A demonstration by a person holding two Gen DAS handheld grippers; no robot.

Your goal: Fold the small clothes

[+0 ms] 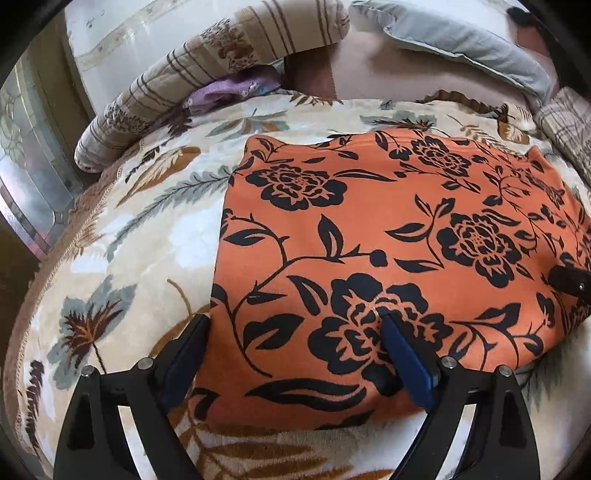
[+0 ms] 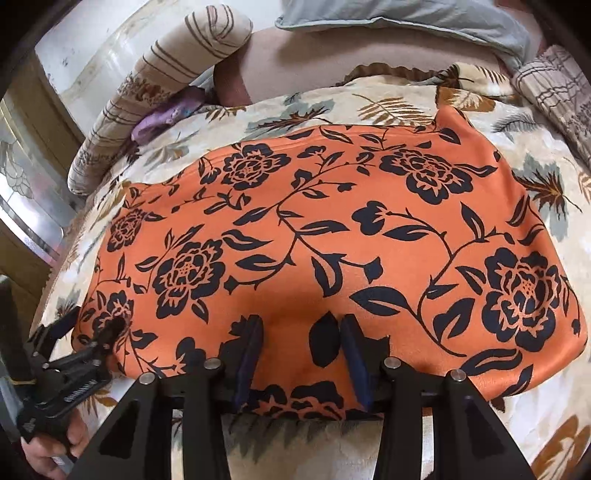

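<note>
The orange floral garment [image 2: 332,236] lies on the bedspread [image 1: 147,221]; left gripper [image 1: 295,321] released astride its edge, right gripper [image 2: 301,325] spread, resting atop it.

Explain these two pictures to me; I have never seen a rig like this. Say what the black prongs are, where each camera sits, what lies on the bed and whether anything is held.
No robot here: a person holds a two-finger gripper in each hand, each carrying a camera that looks along its fingers. One picture is from the left gripper, the other from the right gripper.

An orange garment with black flowers lies spread on a floral blanket. Behind are a striped pillow and a grey pillow.

Both grippers stand open, fingers at the garment's near edge, gripping nothing. The left one straddles its corner. The right view also shows the person's hand holding the left gripper.
</note>
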